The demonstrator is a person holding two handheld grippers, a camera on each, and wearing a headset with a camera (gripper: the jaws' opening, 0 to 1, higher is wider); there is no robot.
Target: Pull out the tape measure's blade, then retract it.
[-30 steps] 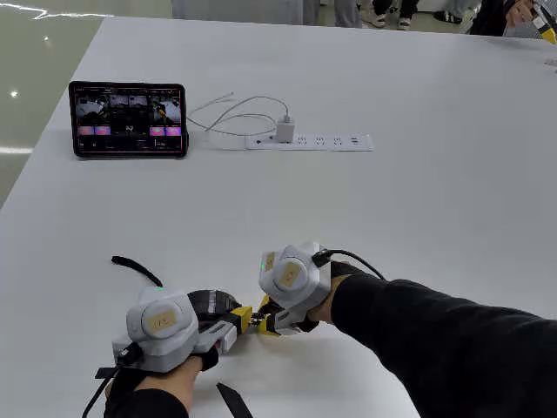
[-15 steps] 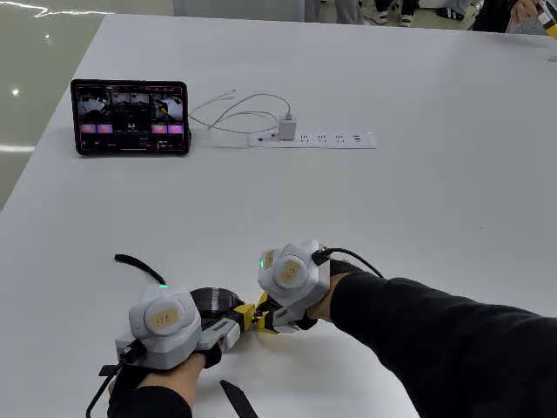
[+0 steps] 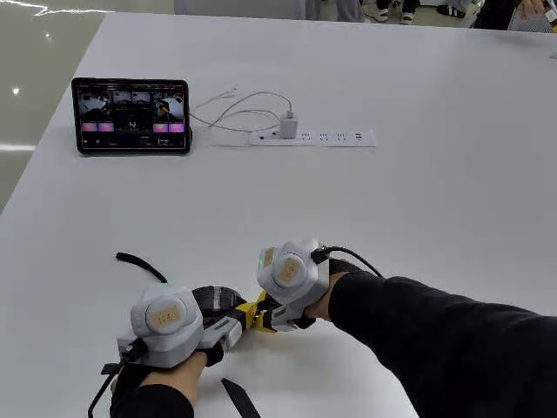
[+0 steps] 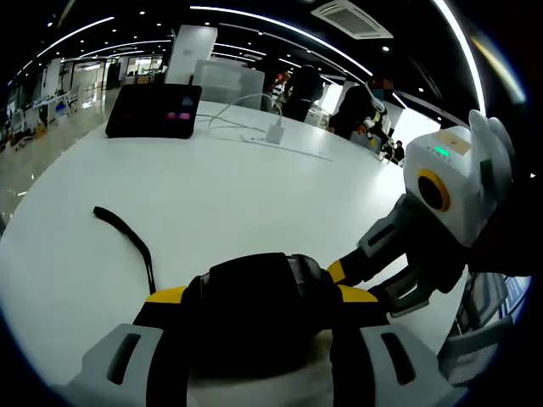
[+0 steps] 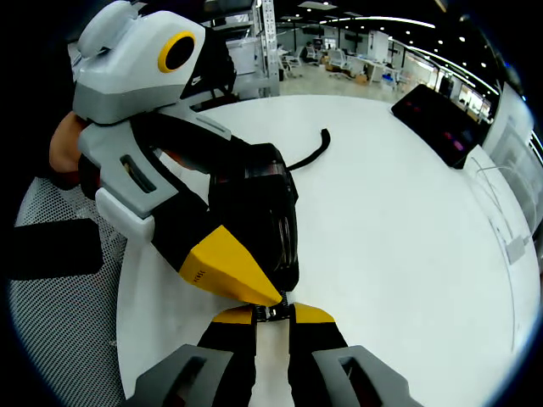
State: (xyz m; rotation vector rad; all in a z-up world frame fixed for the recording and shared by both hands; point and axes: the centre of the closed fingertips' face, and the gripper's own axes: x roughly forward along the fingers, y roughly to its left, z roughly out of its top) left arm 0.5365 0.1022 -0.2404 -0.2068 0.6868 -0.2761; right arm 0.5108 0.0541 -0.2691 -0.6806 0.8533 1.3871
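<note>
Head view: the tape measure sits on the white counter at its near edge, a little left of centre, with both tools meeting on it. The left tool comes in from the left and clamps the black case between its two yellow-tipped jaws. In the left gripper view the case fills the gap between them, one jaw pressed against each side. The right tool reaches in from the right. In the right gripper view its jaws are pressed almost together, pinching the small metal end hook just at the mouth of the case. Hardly any blade shows between hook and case. A black strap lies on the counter just left of the left tool. Far off on the left stands a lit tablet. To its right lies a white power strip with a charger plugged in and a white cable looped beside it.
</note>
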